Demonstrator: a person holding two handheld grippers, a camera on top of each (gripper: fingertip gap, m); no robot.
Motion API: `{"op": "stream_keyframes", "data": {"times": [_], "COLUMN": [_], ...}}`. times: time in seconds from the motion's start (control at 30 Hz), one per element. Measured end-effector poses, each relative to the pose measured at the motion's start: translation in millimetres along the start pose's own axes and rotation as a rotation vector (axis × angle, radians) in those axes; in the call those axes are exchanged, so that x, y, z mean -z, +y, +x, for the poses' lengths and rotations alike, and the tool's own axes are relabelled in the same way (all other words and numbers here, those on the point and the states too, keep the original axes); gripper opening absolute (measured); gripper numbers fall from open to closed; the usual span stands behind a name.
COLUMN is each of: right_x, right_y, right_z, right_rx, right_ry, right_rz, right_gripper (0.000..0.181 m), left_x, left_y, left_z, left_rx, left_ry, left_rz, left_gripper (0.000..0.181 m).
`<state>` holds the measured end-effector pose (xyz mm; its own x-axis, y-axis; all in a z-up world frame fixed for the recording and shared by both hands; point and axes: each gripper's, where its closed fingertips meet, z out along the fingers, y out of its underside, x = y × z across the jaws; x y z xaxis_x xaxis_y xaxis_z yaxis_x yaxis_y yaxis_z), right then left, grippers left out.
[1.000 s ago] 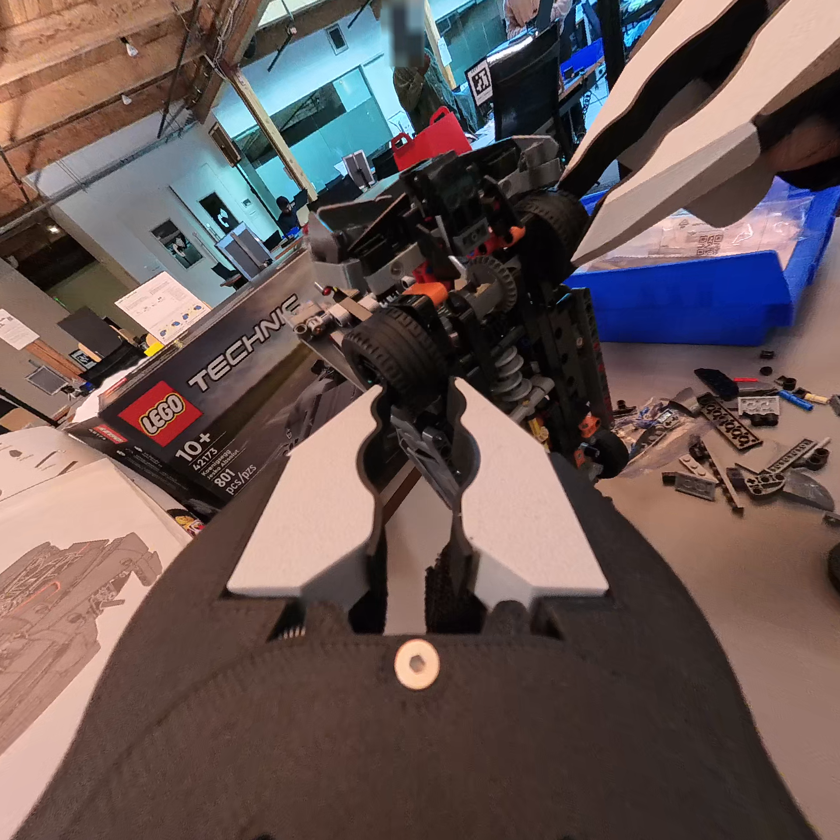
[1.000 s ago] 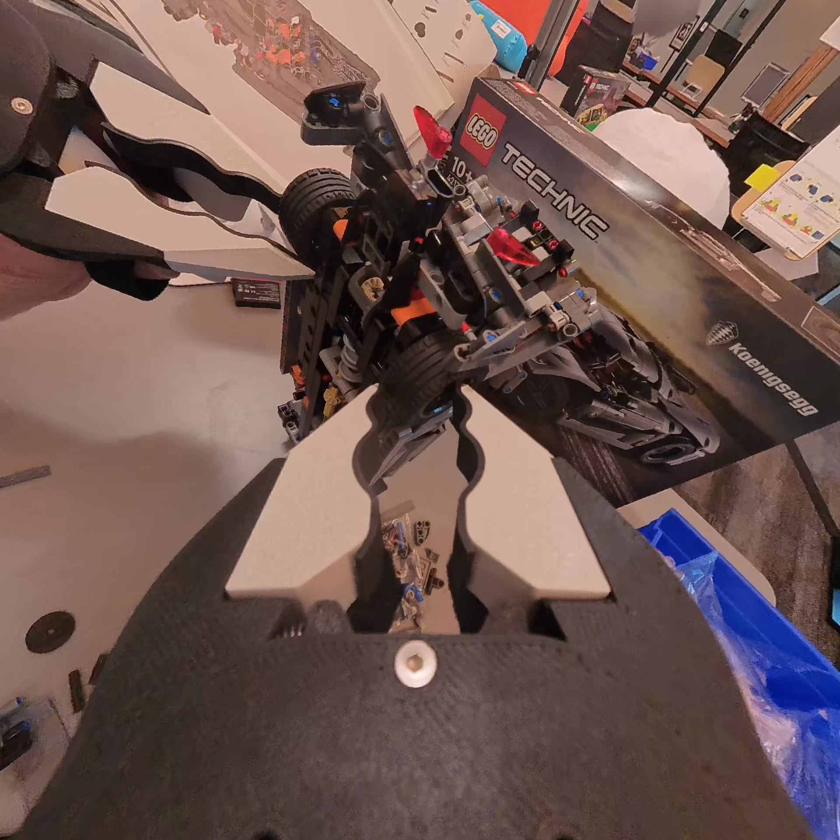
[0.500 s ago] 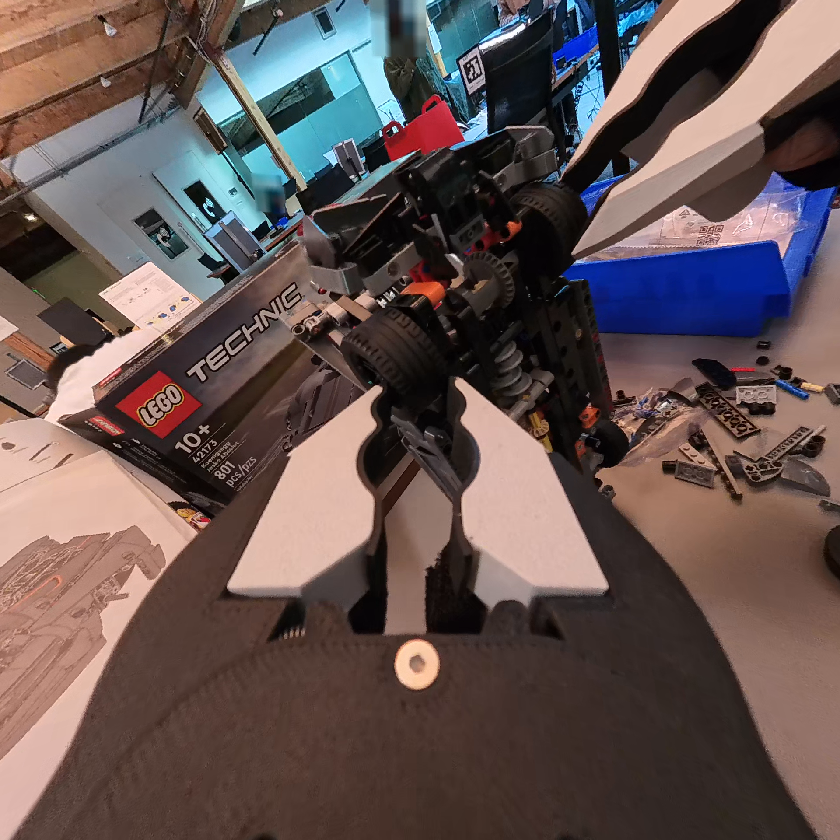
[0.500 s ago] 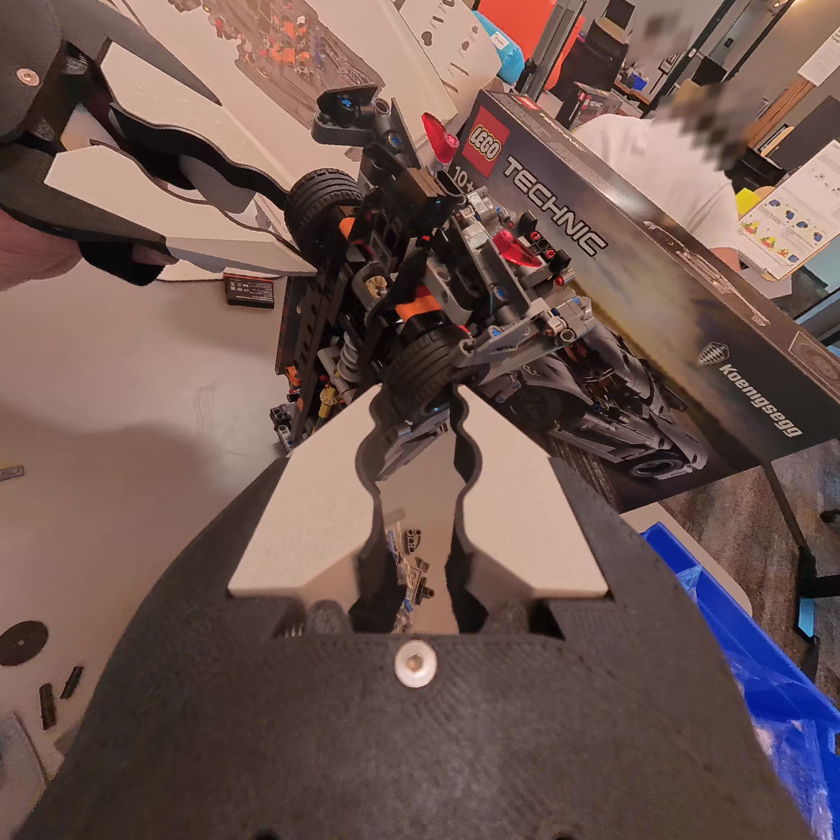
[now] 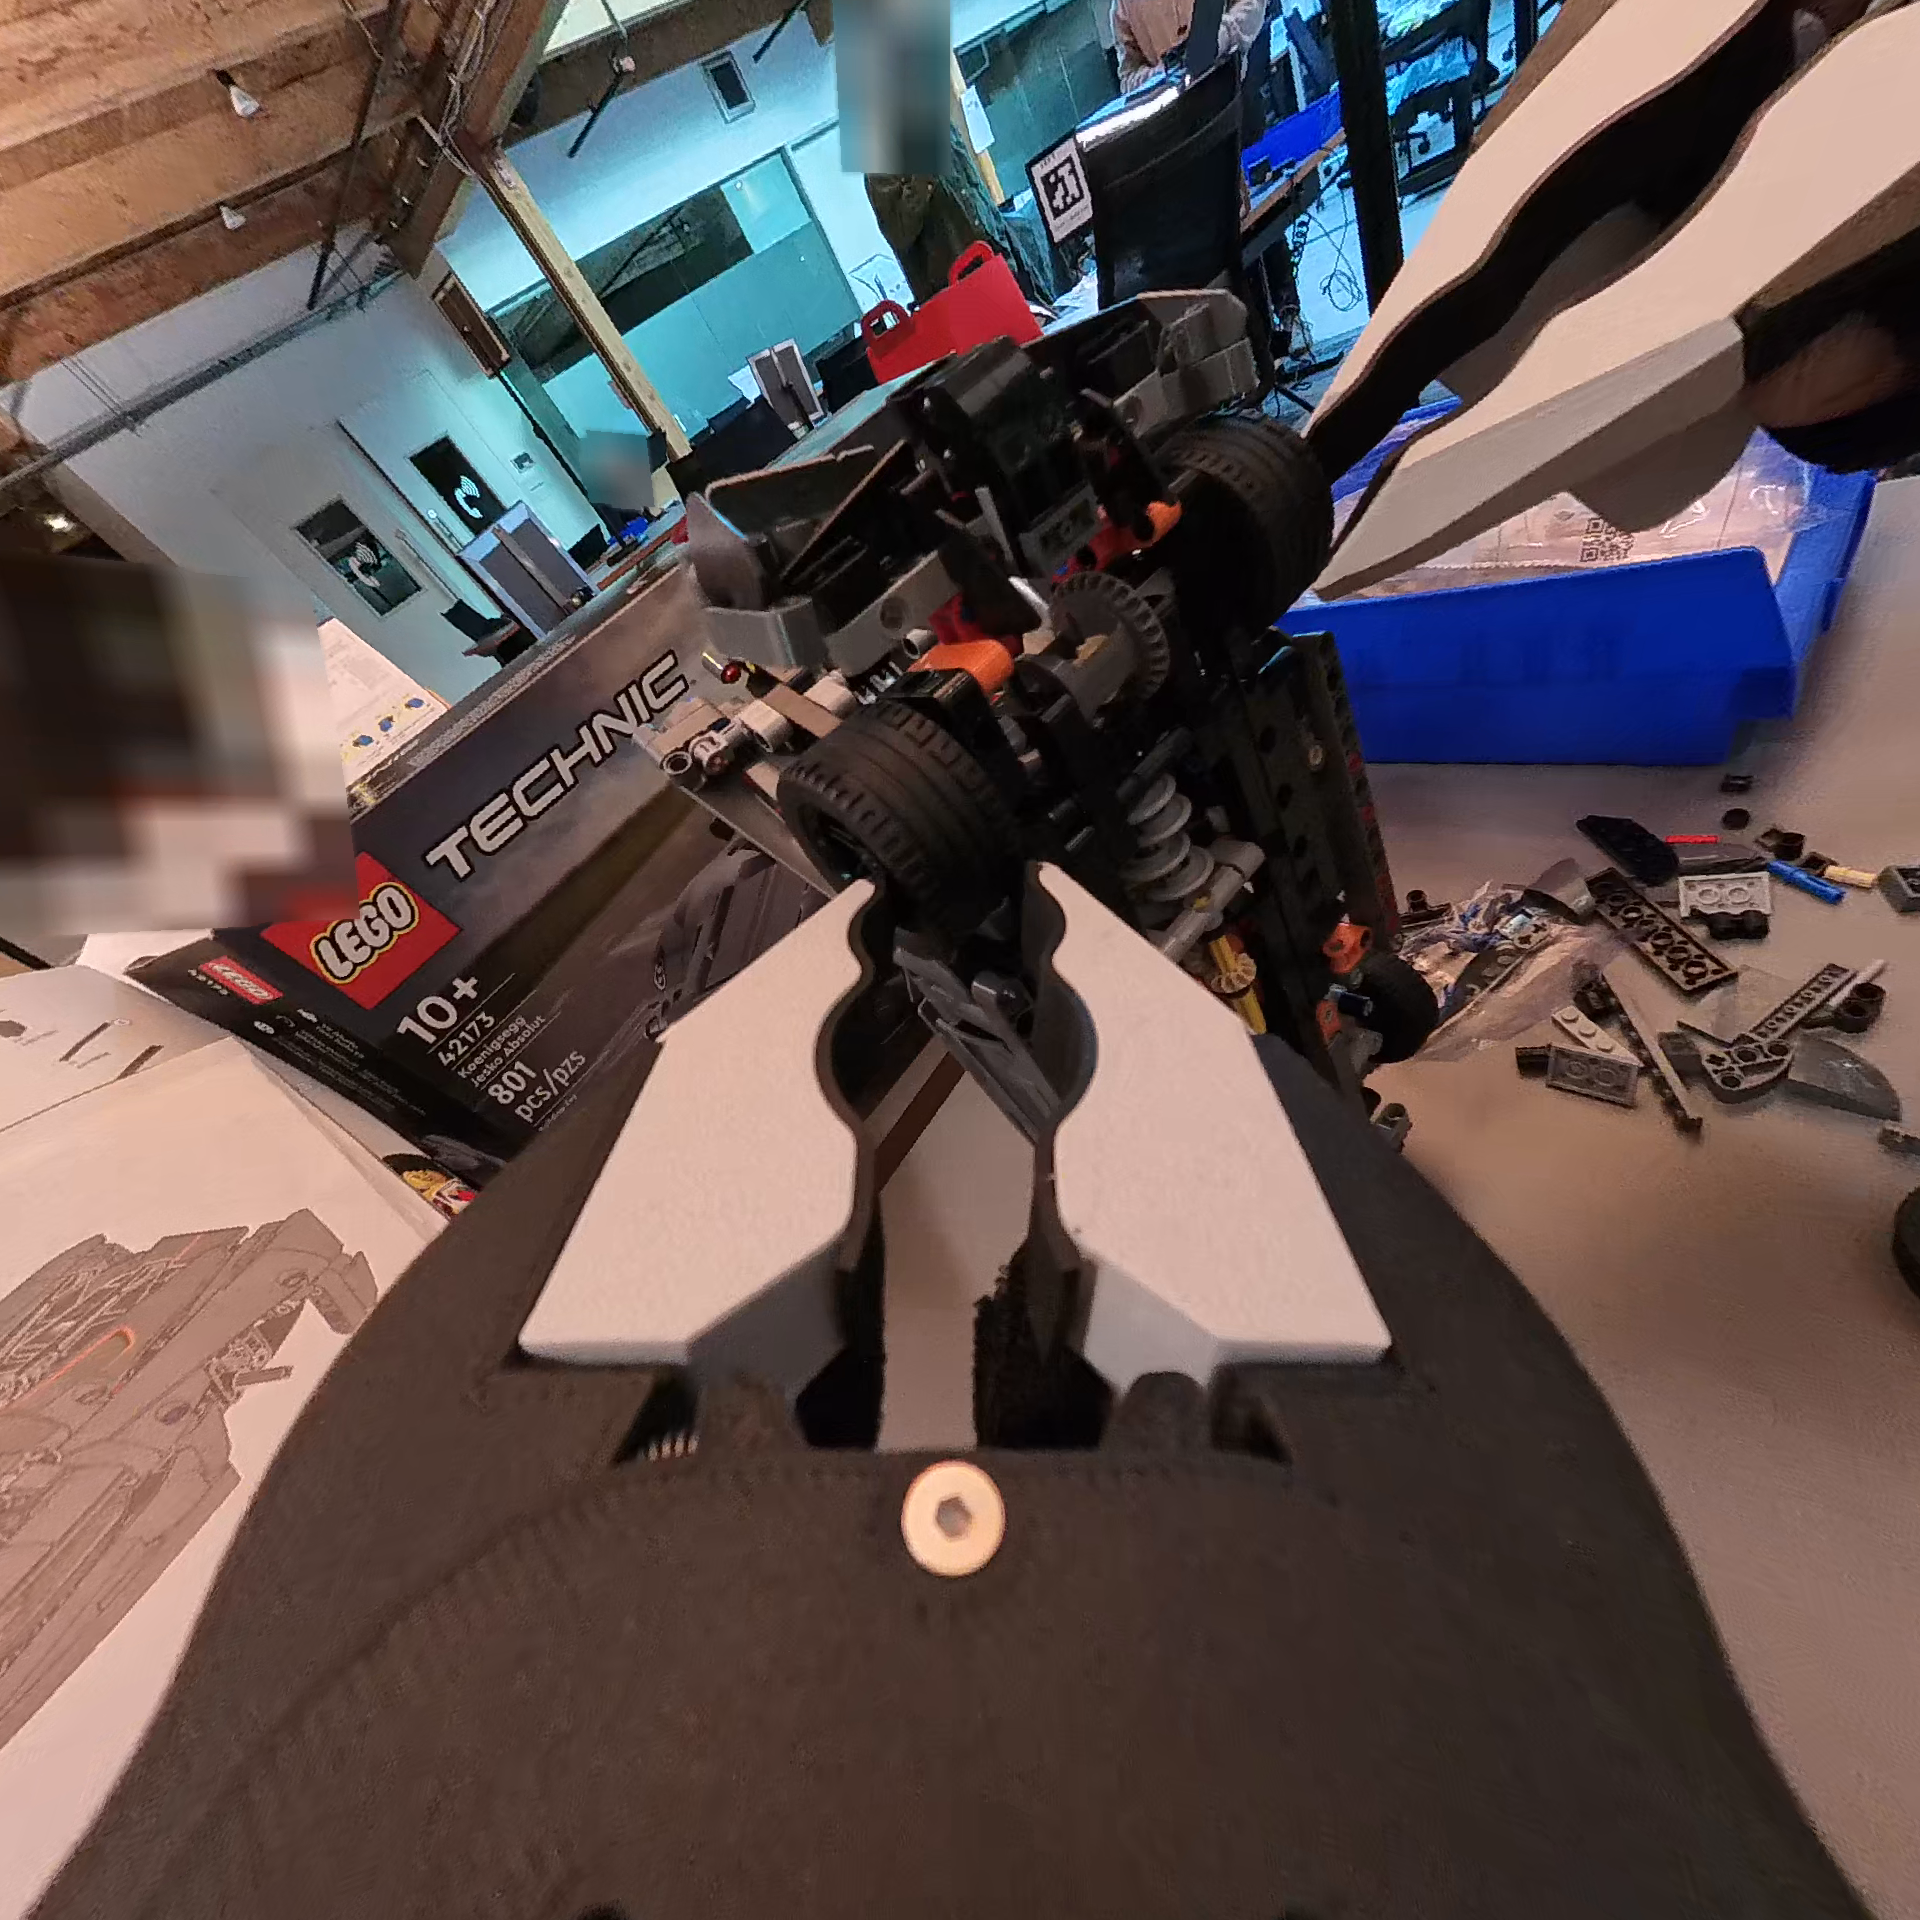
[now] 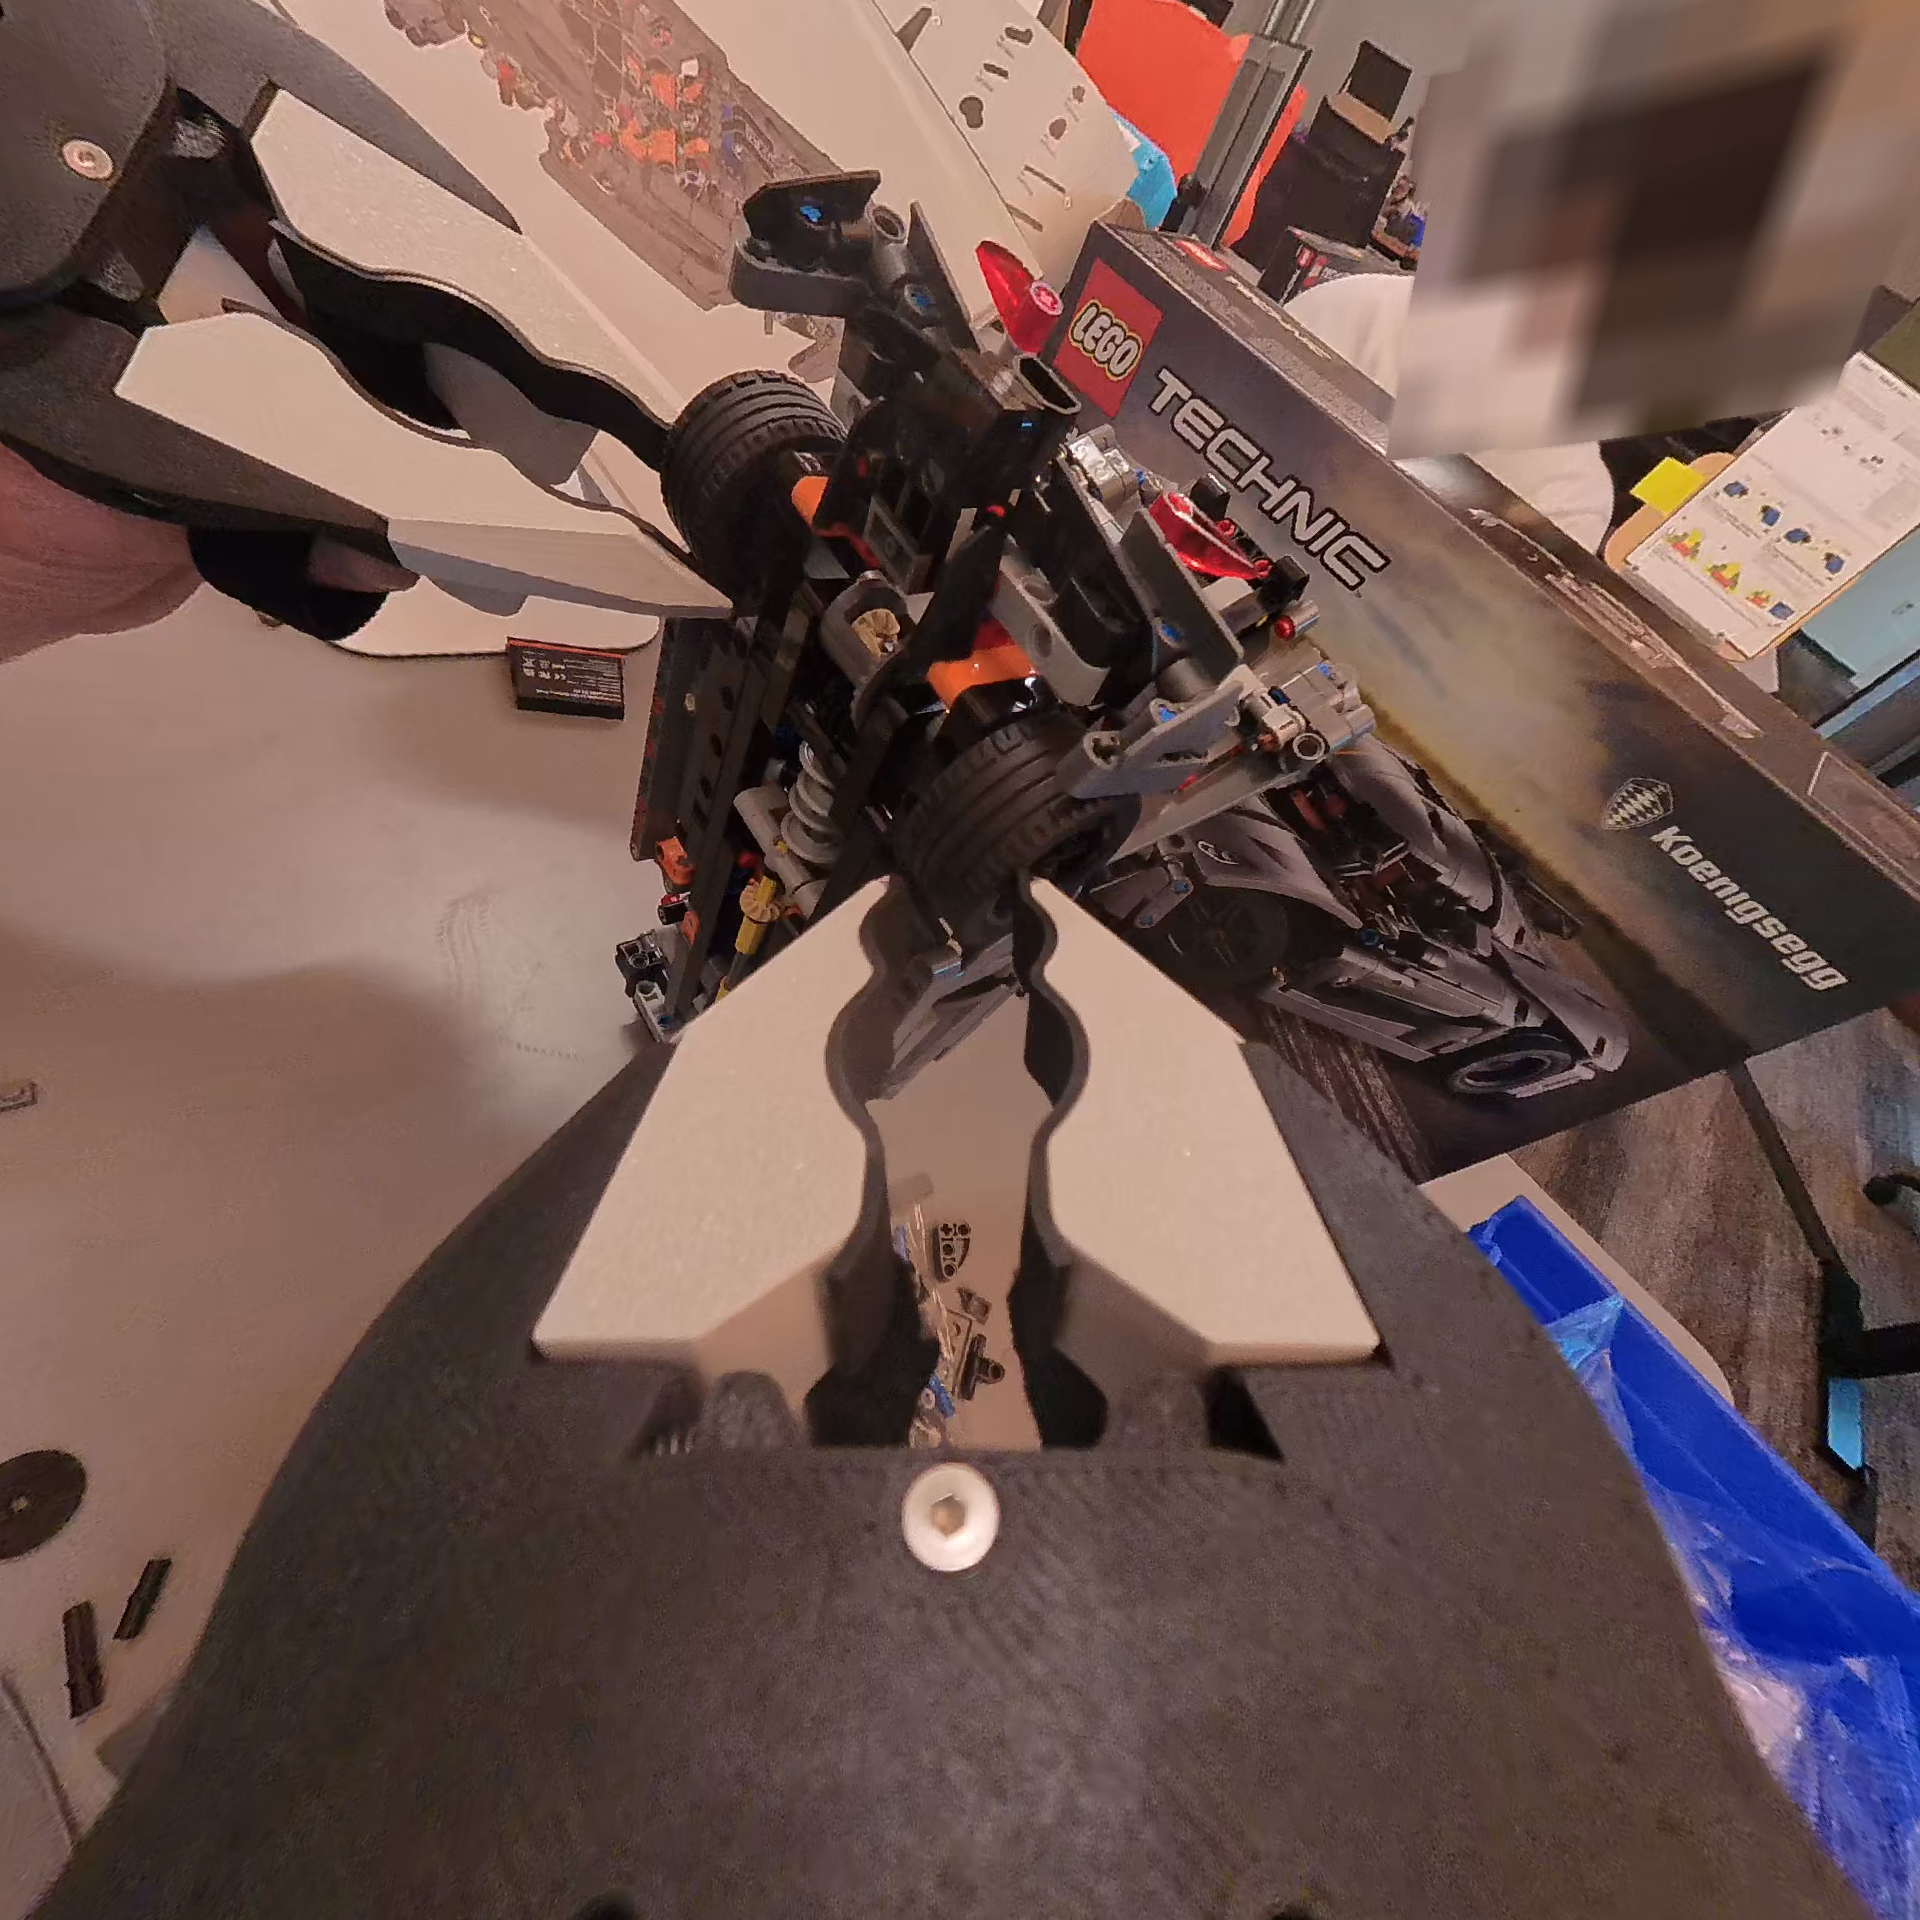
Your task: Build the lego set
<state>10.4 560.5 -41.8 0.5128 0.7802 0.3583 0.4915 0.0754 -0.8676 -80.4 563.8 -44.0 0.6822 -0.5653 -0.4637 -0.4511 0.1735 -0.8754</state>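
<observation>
The partly built black and grey lego car (image 5: pixel 1049 665) is held on end above the table, wheels and a spring showing. My left gripper (image 5: pixel 951 888) is shut on a grey panel under one rear wheel (image 5: pixel 894 821). My right gripper (image 6: pixel 956 888) is shut on the grey panel under the opposite wheel (image 6: pixel 997 821) of the car (image 6: pixel 935 582). Each gripper also shows in the other's view: the right one (image 5: pixel 1317 509) at the far wheel at upper right, the left one (image 6: pixel 696 520) at the far wheel at upper left, held by a hand.
The set's box (image 5: pixel 499 831) (image 6: pixel 1455 665) stands right behind the car. An open instruction booklet (image 5: pixel 156 1247) lies beside it. A blue bin (image 5: pixel 1558 644) holds bags. Loose pieces (image 5: pixel 1714 987) lie scattered on the table, and a small black block (image 6: pixel 566 675).
Both grippers keep their hold. The car has shifted and tilted slightly between them, and both views have swung a little. A person behind the box has moved.
</observation>
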Motion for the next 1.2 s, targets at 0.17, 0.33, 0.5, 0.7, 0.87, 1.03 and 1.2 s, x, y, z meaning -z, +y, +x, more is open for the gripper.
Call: {"op": "stream_keyframes", "data": {"times": [0.17,0.33,0.5,0.7,0.87,1.03,1.2], "right_x": [1.7,3.1,4.1,5.1,3.5,-0.5,-1.1], "right_y": [0.5,-0.4,-1.3,-1.7,0.3,2.7,1.5], "right_z": [-0.9,-0.8,-2.4,2.4,2.1,0.6,0.8], "right_rx": [-0.004,-0.015,-0.007,0.009,0.012,0.002,0.000], "right_ry": [0.003,0.005,-0.002,0.045,0.038,0.021,0.020], "right_rz": [0.010,0.023,0.031,0.031,0.029,0.035,0.056], "right_gripper": [0.019,0.019,0.022,0.026,0.024,0.027,0.025], "left_x": [1.2,2.6,3.4,3.1,2.5,2.4,2.7], "left_y": [-1.1,-1.7,-1.6,-1.7,-0.6,-1.2,-1.0], "left_z": [1.6,2.7,2.9,2.6,0.7,1.6,1.2], "left_rx": [-0.010,-0.014,-0.011,-0.012,-0.001,-0.007,-0.009], "left_ry": [0.003,0.003,0.002,0.001,0.007,0.013,0.012], "left_rz": [0.004,0.003,0.002,0.002,0.006,0.013,0.014], "left_gripper": [0.021,0.021,0.021,0.021,0.022,0.021,0.021]}}
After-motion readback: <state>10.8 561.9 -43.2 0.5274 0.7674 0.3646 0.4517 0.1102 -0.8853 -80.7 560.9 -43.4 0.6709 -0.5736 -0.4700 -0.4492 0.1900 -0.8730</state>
